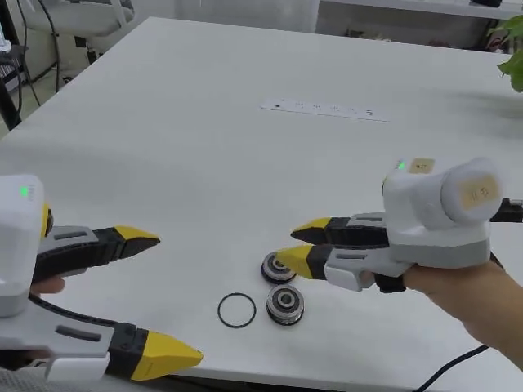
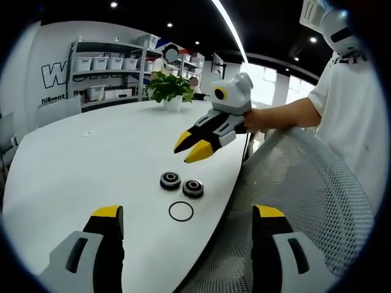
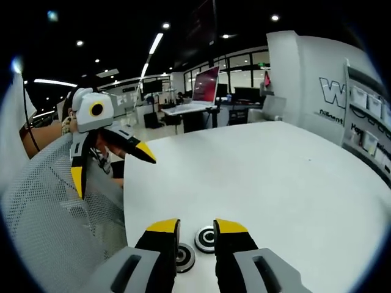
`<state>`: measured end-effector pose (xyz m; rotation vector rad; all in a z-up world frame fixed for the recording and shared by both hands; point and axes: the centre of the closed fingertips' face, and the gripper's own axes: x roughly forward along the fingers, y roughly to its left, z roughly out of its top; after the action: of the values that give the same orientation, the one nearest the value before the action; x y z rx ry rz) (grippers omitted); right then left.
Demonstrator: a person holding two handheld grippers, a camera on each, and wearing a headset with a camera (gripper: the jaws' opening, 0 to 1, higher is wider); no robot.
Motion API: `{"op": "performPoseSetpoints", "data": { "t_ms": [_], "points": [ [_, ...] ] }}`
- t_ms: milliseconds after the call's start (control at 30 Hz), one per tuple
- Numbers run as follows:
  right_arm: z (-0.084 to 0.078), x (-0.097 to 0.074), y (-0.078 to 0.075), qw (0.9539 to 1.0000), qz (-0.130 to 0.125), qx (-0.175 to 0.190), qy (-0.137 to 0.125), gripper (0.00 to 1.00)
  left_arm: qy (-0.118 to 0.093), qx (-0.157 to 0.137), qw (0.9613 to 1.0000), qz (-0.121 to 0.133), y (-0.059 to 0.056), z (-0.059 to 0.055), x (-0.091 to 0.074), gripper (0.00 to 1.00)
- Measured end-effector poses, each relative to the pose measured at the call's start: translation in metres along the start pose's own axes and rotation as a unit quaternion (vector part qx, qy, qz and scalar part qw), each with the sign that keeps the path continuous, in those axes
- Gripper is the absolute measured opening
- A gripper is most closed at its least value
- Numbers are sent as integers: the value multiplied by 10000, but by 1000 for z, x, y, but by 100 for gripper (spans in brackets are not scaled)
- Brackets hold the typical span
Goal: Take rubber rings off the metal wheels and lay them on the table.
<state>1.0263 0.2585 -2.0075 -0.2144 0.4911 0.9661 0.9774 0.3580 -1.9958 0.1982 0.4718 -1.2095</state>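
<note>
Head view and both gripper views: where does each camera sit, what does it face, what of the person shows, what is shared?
Head view: head-mounted, looking down at the wheels; left gripper, right gripper, a hand show.
Left gripper view: on the left gripper, facing the right gripper; own jaws wide apart, an arm.
Right gripper view: on the right gripper, over the wheels, left gripper alongside; own jaws narrowly apart.
Shared: wheels in all; loose ring in head and left gripper views.
</note>
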Motion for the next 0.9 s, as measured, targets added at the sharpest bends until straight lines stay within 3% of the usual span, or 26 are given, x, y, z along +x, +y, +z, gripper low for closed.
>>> {"op": "performPoseSetpoints", "data": {
  "t_ms": [133, 233, 533, 700, 900],
  "points": [
    [-8, -3, 3, 9996, 215, -56, 148, 21, -9, 89, 9999, -69, -2, 8, -1, 85],
    [-18, -4, 1, 9988, 201, -166, 407, 22, -28, 211, 9997, -111, -3, 18, -1, 85],
    [-46, -6, -1, 9960, 418, -170, 767, 23, -59, 789, 9965, -259, -11, 52, 4, 86],
    [-60, -6, 1, 9936, 561, -147, 966, 25, -174, 1240, 9913, -407, -26, 79, 12, 85],
    [-66, -5, 4, 9921, 654, -105, 1062, 25, -264, 1511, 9857, -697, -36, 99, 25, 82]
  ]
}}
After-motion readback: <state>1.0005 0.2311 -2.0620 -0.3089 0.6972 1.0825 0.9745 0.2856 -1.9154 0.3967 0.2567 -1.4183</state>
